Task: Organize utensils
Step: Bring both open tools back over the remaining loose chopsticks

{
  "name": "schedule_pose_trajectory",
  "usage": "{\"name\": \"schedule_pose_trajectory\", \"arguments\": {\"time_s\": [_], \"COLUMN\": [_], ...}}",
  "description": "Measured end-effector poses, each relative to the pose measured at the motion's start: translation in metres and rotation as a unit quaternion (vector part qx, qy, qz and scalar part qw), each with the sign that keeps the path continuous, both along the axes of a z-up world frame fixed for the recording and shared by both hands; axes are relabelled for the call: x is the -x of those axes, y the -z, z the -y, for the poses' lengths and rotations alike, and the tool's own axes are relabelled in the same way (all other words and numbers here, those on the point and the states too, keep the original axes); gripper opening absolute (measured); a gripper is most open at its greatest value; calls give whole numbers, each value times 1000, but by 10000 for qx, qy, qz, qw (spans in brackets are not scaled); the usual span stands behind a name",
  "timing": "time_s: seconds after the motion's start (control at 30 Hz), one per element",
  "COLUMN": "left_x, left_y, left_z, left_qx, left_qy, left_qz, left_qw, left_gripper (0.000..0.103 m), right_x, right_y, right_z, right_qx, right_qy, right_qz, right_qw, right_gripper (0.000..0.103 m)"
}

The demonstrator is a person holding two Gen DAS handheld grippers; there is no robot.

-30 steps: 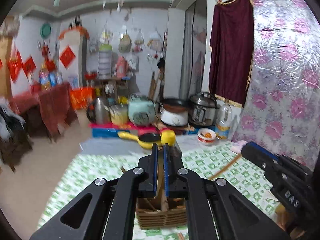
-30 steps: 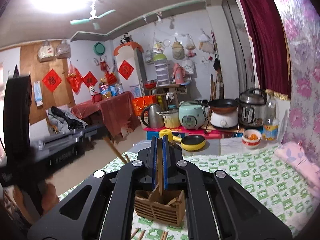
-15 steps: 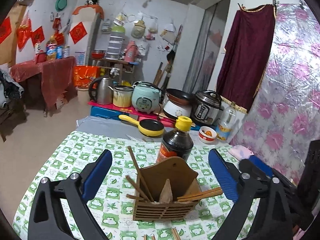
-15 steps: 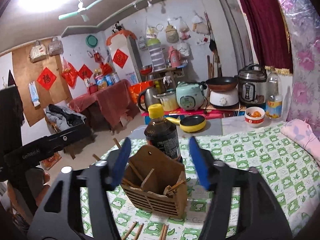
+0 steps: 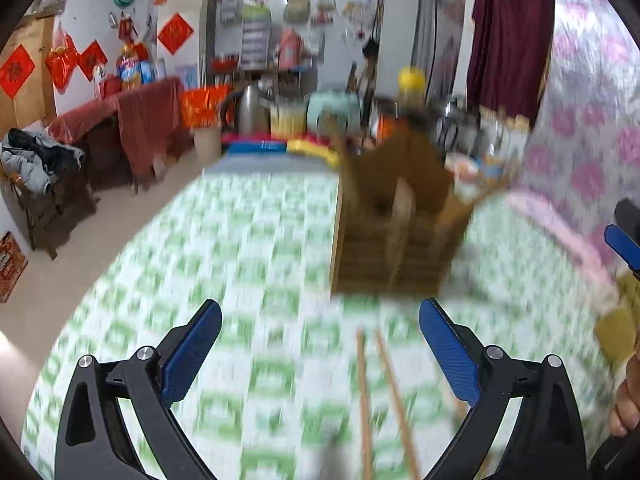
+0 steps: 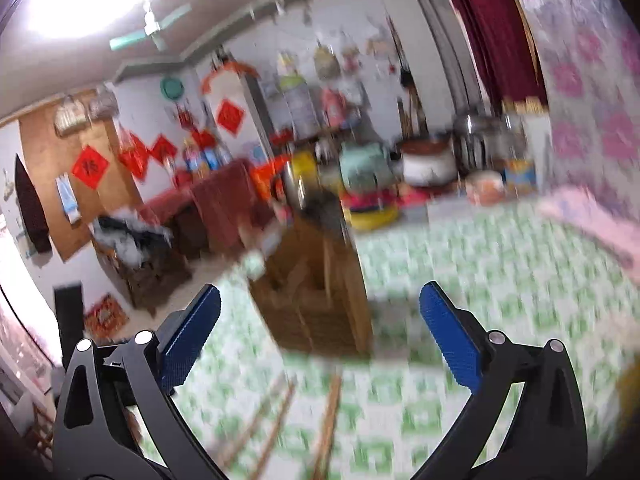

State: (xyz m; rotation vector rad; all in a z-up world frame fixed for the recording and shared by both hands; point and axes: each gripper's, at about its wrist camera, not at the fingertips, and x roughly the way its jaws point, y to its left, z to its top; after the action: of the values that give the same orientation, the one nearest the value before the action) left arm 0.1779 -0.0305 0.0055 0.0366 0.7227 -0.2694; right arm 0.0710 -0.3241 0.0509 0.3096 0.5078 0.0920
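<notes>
the left gripper has its jaws spread wide, with nothing between the blue pads. the right gripper is also wide apart and empty; its jaws have just been opening. both pictures are blurred.

under the left gripper, two wooden chopsticks lie side by side on the green and white tablecloth, nearer to the right pad than to the left one, and they do not touch the pads. in the right wrist view more chopsticks lie on the cloth between the two fingers, some of them slanted; how many they are is hard to tell because of the blur.

just beyond the chopsticks stands the wooden holder, upright on the cloth, with slats on its front and a higher back board. some sticks lean out of it to the right side. in the right wrist view the same holder is seen from its corner. behind it stands a dark bottle with a yellow cap.

at the right edge of the left wrist view a part of the other gripper's blue pad and a bit of a hand are visible.

further back, pots, a kettle and a rice cooker stand in a row near the wall.
</notes>
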Motion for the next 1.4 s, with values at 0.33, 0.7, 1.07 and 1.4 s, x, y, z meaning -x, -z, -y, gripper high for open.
{"name": "schedule_pose_trajectory", "arguments": {"time_s": [0.33, 0.7, 1.07, 1.4], "left_x": [78, 66, 25, 14], "left_y": [61, 90, 98, 98], "left_z": [-18, 9, -25, -32], "left_qx": [-247, -734, -966, -818], "left_qy": [164, 564, -402, -365], "left_qz": [-643, -1405, -1635, -1636], "left_qw": [9975, 9857, 9810, 9824], "left_gripper": [97, 97, 97, 97], "right_x": [55, 46, 43, 39], "right_y": [77, 103, 103, 113], "right_z": [0, 25, -19, -48], "right_qx": [702, -471, 821, 1592], "right_qy": [100, -162, -440, -912], "right_qz": [-857, -1393, -1642, -1998], "right_qw": [9938, 9890, 9820, 9625], "right_gripper": [96, 96, 96, 66]}}
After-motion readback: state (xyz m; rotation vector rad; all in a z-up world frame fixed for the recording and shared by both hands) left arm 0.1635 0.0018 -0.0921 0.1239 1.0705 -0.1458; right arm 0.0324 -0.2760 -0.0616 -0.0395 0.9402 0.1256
